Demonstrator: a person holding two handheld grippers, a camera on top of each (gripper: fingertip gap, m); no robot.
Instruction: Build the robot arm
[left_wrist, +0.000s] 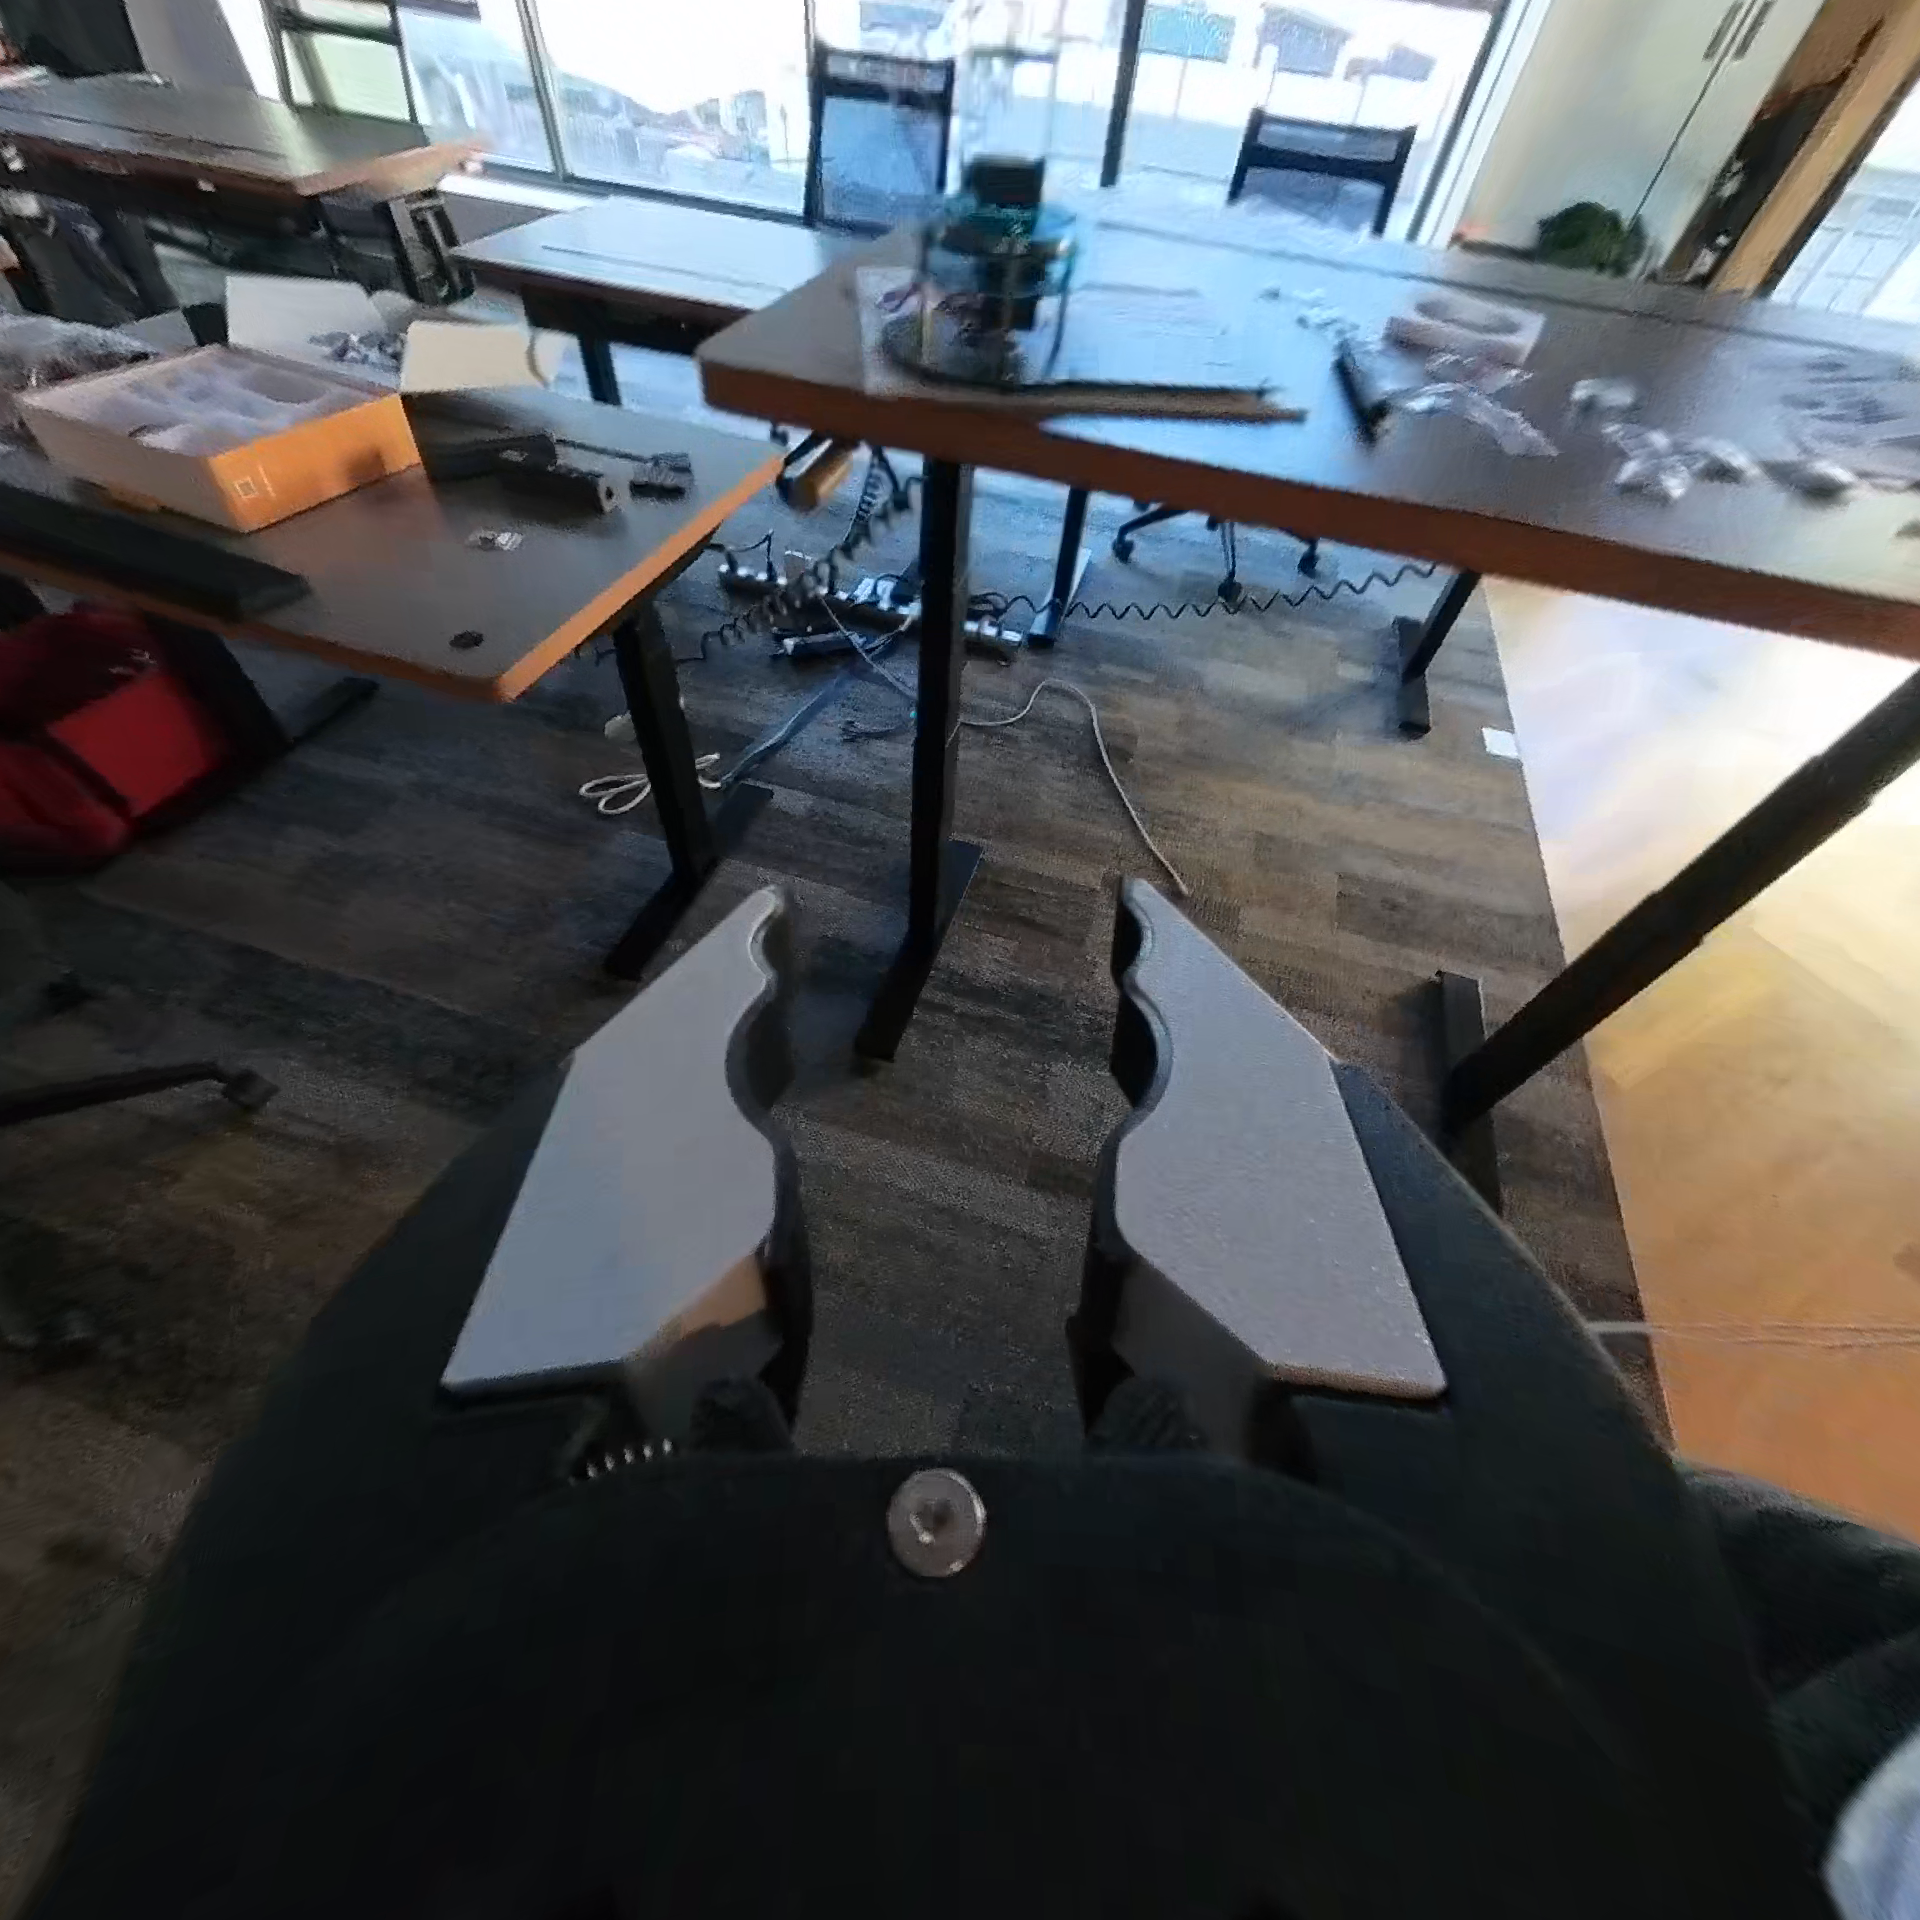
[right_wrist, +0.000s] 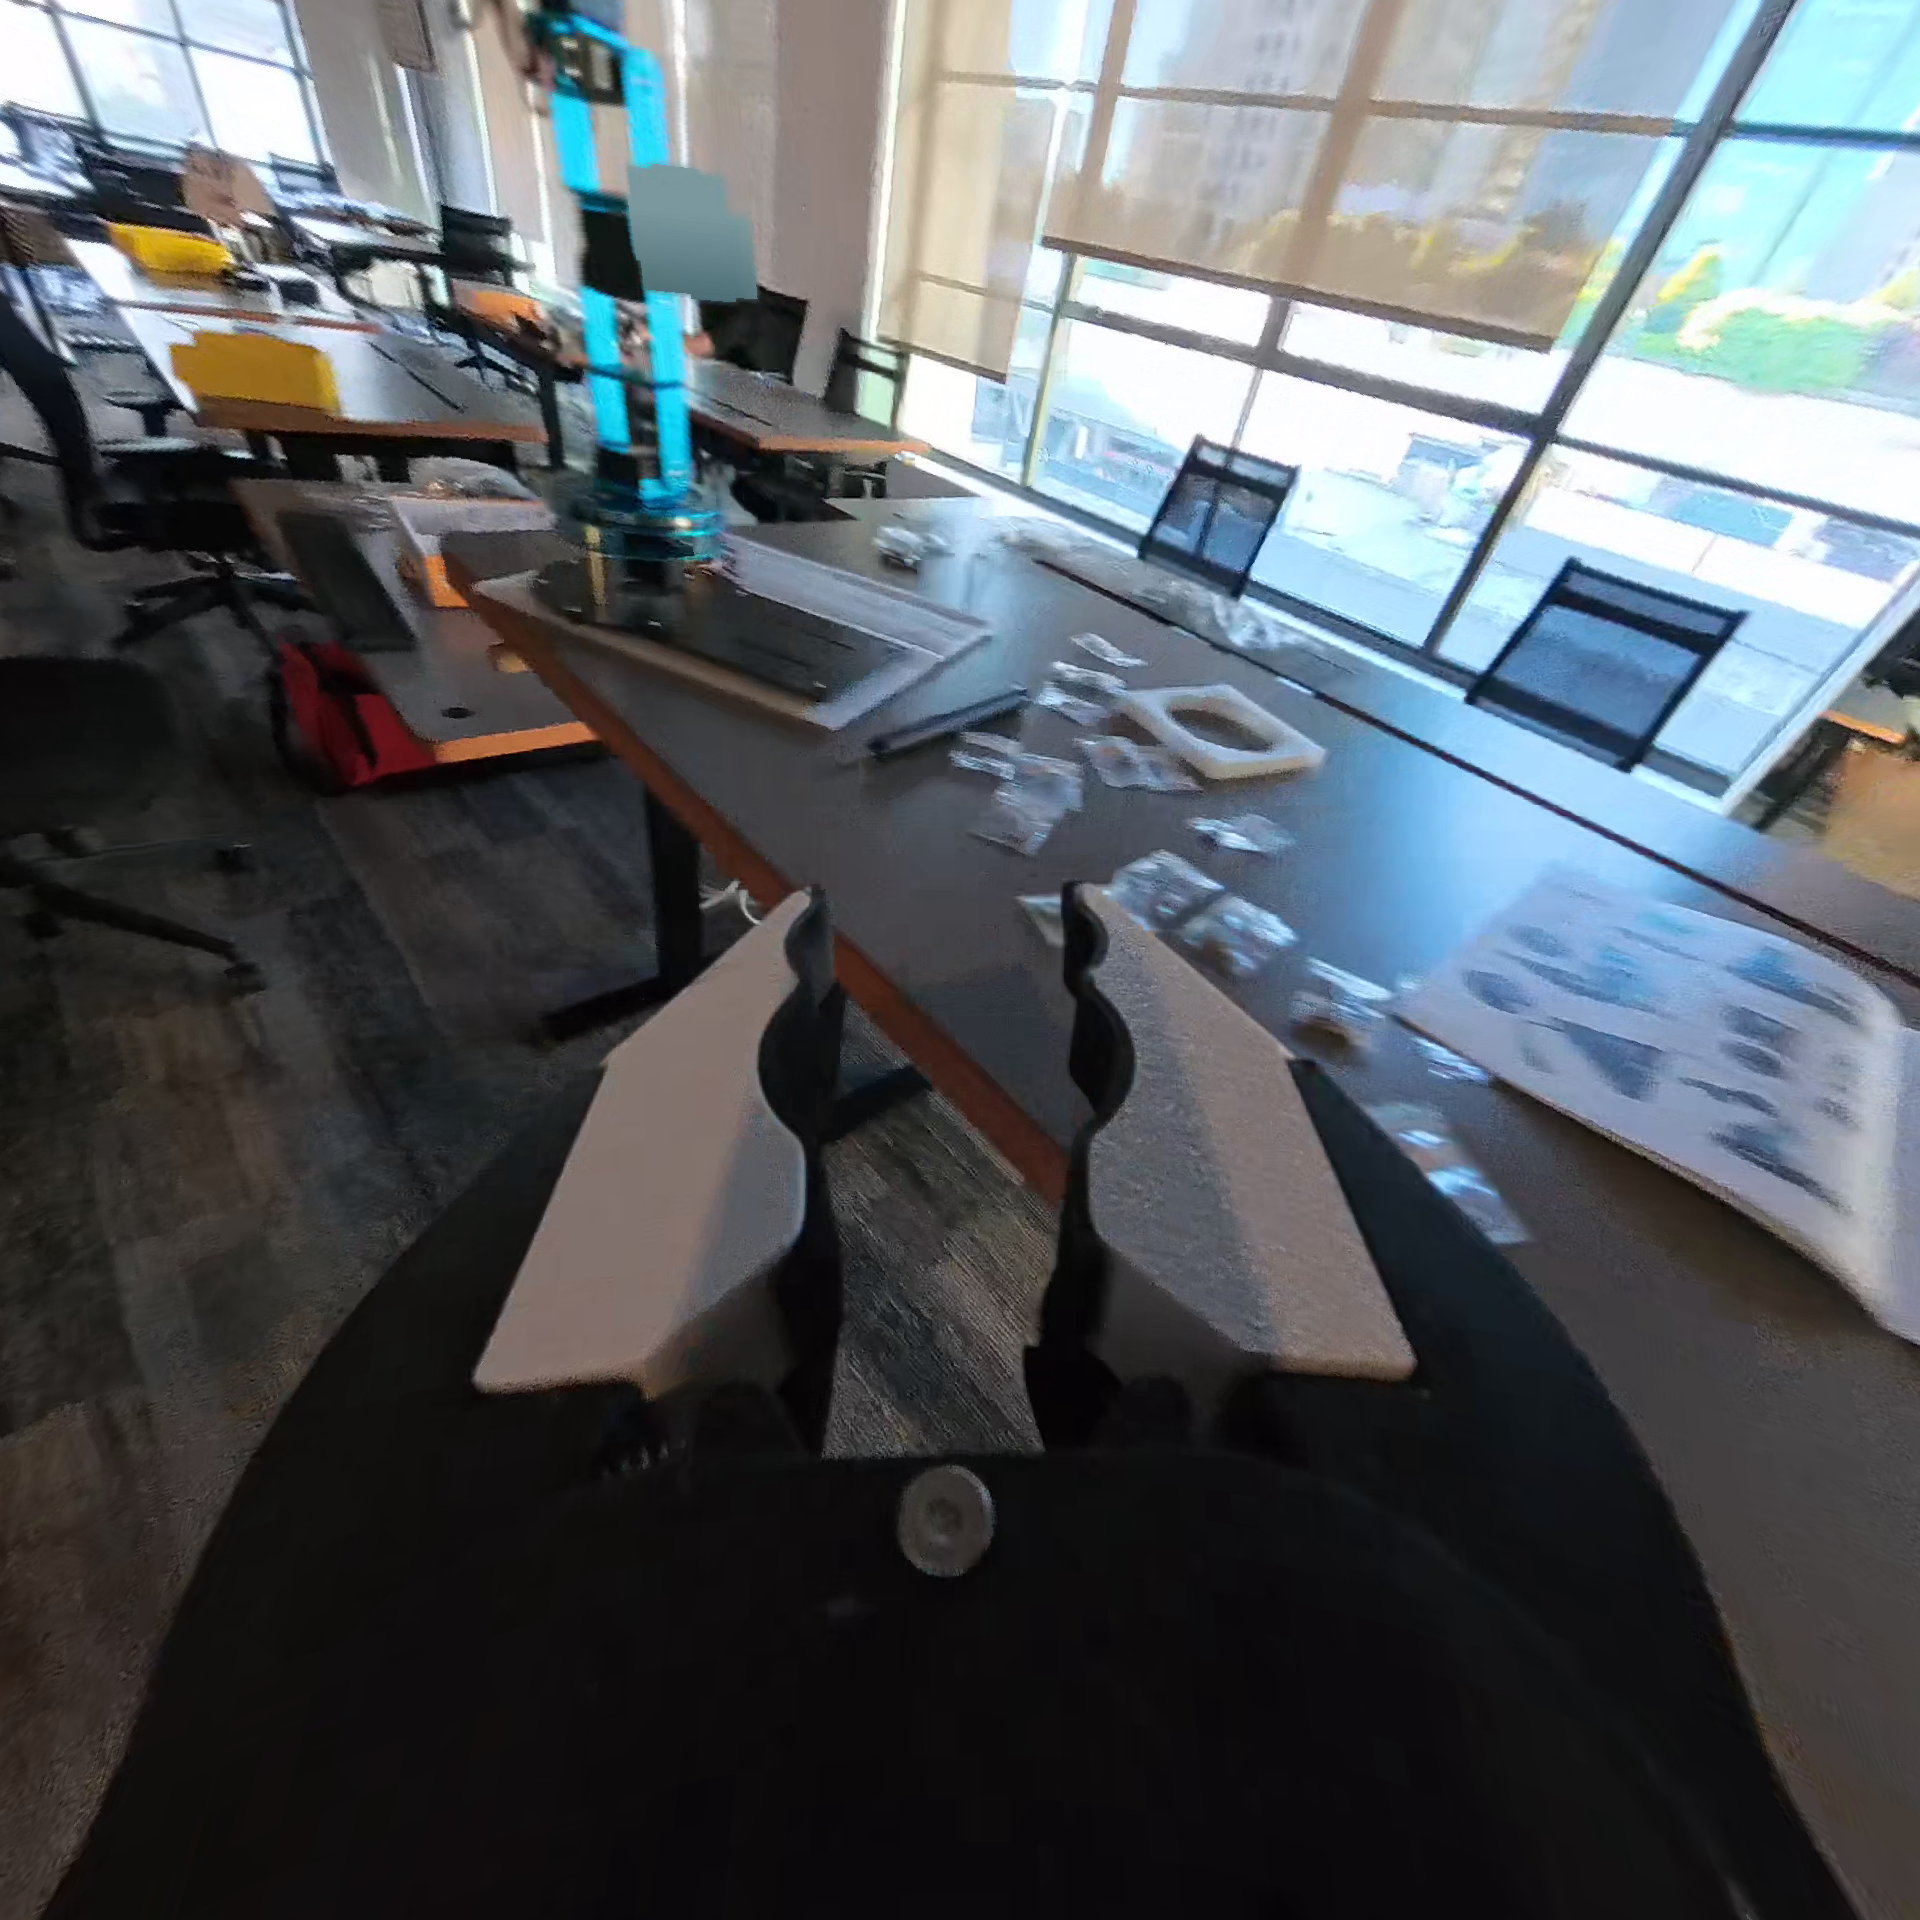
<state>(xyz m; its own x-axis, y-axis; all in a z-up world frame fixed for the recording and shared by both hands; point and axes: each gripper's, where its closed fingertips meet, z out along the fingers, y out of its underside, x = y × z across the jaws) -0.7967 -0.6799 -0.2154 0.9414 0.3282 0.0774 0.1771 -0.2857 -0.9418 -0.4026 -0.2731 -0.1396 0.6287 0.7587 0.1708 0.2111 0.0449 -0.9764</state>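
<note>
My left gripper (left_wrist: 948, 914) is open and empty, held in the air above the carpet, short of the dark table (left_wrist: 1195, 457). My right gripper (right_wrist: 940, 914) is open and empty, held over the near edge of the same table (right_wrist: 935, 831). On the table stand a blue-framed tower on a round base (right_wrist: 629, 416), seen blurred in the left wrist view (left_wrist: 982, 281), several small clear plastic bags (right_wrist: 1164, 904), a white foam frame (right_wrist: 1216, 732), a black rod (right_wrist: 945, 722) and an open printed booklet (right_wrist: 1683, 1049). Both views are motion-blurred.
A lower desk (left_wrist: 416, 582) to the left carries an orange and white box (left_wrist: 218, 426) and black parts. A red bag (left_wrist: 94, 717) lies under it. Cables and power strips (left_wrist: 862, 613) lie on the carpet. Black chairs (right_wrist: 1600, 655) stand by the windows. Across from one pair of fingers to the other is roughly 55 cm.
</note>
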